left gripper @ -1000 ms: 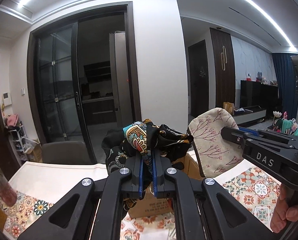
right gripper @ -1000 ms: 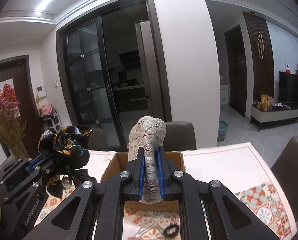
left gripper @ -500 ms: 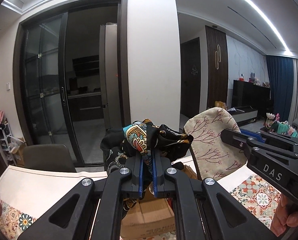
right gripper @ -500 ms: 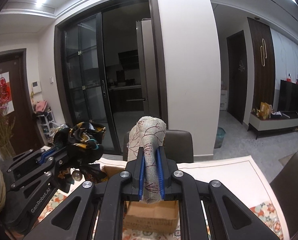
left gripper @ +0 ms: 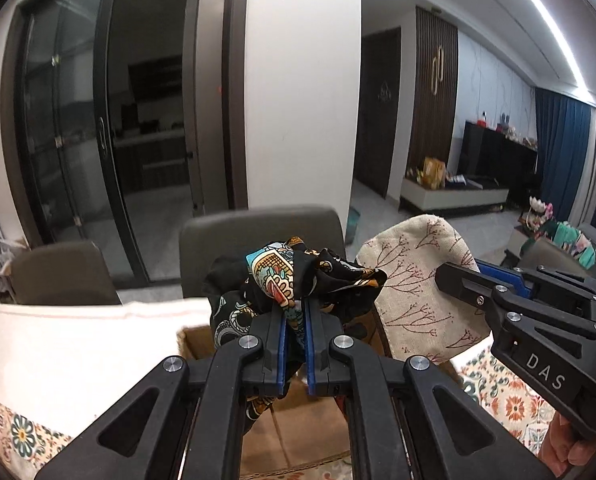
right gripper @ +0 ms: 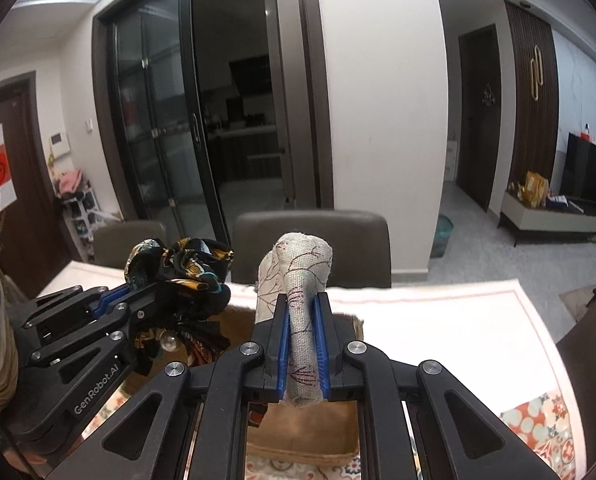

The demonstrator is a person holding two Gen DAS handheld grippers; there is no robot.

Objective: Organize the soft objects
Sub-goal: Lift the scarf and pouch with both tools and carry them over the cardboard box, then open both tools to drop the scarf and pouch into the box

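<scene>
My left gripper (left gripper: 293, 312) is shut on a black patterned scarf (left gripper: 293, 280) and holds it above an open cardboard box (left gripper: 298, 432). My right gripper (right gripper: 302, 308) is shut on a beige cloth pouch with a red branch print (right gripper: 304, 276), also above the box (right gripper: 302, 436). The pouch (left gripper: 418, 292) and the right gripper (left gripper: 458, 280) show at the right of the left wrist view. The scarf (right gripper: 185, 268) and the left gripper (right gripper: 153, 288) show at the left of the right wrist view. The two bundles hang side by side, close together.
The box stands on a table with a white and floral-tile cloth (right gripper: 458, 332). Grey chairs (right gripper: 314, 248) stand at the table's far edge. Behind are a white pillar, glass sliding doors and a living room with a TV cabinet.
Both grippers have moved forward and lower over the box with their loads still held. The box now lies directly beneath them and the chairs look closer.
</scene>
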